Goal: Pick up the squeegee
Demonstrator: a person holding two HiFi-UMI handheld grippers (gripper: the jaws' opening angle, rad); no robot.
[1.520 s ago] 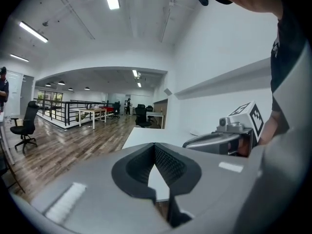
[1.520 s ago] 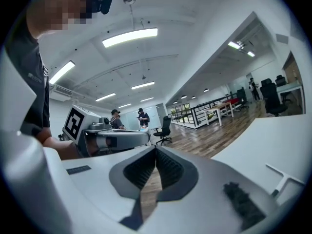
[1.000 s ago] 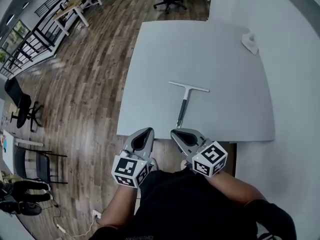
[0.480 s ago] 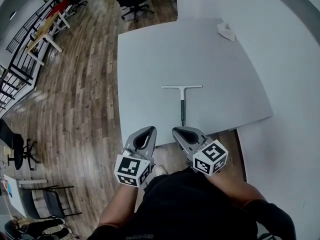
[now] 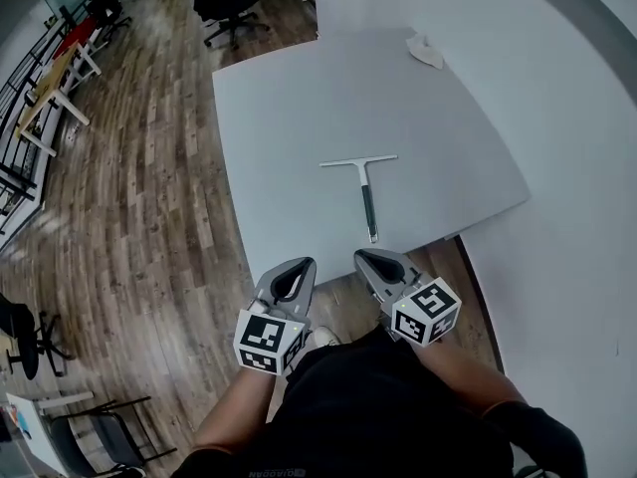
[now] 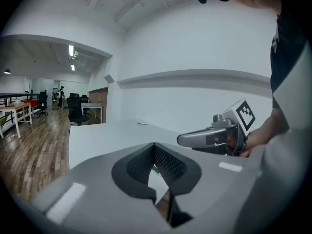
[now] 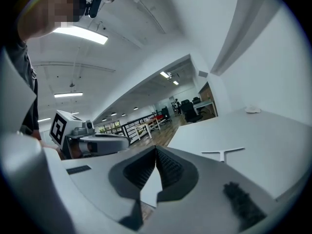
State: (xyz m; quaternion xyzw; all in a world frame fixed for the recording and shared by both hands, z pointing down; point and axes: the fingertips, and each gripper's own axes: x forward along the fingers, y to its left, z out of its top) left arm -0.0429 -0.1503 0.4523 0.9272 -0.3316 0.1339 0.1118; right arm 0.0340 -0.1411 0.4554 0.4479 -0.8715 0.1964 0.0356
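Note:
The squeegee (image 5: 365,185) lies flat on the grey table (image 5: 299,108), its white blade far from me and its dark handle pointing at the near edge; the right gripper view shows the squeegee (image 7: 224,153) as a pale T. My left gripper (image 5: 292,280) and right gripper (image 5: 380,264) hover side by side just off the table's near edge, both shut with nothing between the jaws. In the left gripper view the left gripper (image 6: 154,146) has its pads meeting at the tip, and the right gripper (image 7: 156,150) looks the same in its own view.
A crumpled white cloth (image 5: 426,52) lies at the table's far right corner. White wall runs along the table's right side. Wood floor lies to the left, with black office chairs (image 5: 226,6) beyond the far edge and desks further off.
The view has swung: the table and squeegee now sit further left and turned, with the handle pointing more straight at me. Both grippers stay shut and have shifted slightly right.

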